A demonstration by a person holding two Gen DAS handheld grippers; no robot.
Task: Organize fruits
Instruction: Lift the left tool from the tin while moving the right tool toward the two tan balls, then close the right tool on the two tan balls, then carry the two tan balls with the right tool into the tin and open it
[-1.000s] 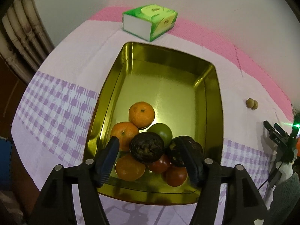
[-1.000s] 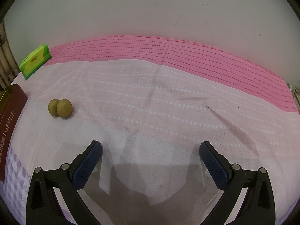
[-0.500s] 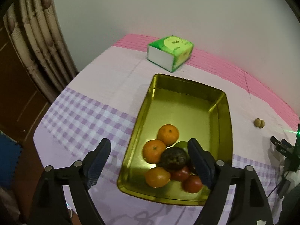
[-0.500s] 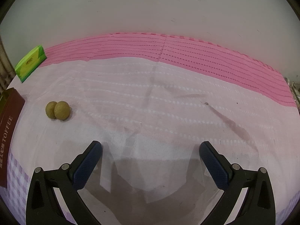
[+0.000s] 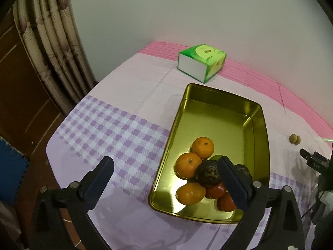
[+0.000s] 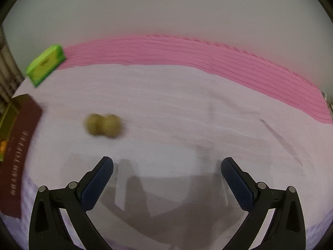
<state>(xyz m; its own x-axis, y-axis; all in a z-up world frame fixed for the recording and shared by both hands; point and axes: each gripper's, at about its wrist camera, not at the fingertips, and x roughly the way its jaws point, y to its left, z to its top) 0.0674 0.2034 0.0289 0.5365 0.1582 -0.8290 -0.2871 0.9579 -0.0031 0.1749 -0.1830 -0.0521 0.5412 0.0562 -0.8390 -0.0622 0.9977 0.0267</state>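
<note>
The left gripper (image 5: 165, 174) is held above the near end of the table, and its jaws have just been opening; they are now spread wide apart with nothing between them. Just past its right finger, a gold tray (image 5: 258, 125) is seen on the cloth. At the tray's near end, the fruits are piled together: three oranges (image 5: 187, 167), two dark wrinkled fruits (image 5: 208, 174), two small red fruits (image 5: 215, 190), and a green fruit (image 5: 216, 157) mostly hidden behind the pile. The far half of the tray is bare. Past the left finger, a purple checked cloth (image 5: 108, 129) is spread over the table. Farther away, beyond the tray, a green tissue box (image 5: 200, 62) is set near the pink stripe of the cloth. Far off to the right of the tray, two small brown fruits (image 5: 295, 139) are seen touching each other.

The right gripper (image 6: 167, 166) is held over pale cloth (image 6: 177, 114), with its jaws wide apart and nothing between them. Ahead and to the left of its left finger, the two small brown fruits (image 6: 103, 125) are seen, blurred. Farther left, the dark red side of the tray (image 6: 19, 145) is seen, and behind it the green tissue box (image 6: 44, 64).
</note>
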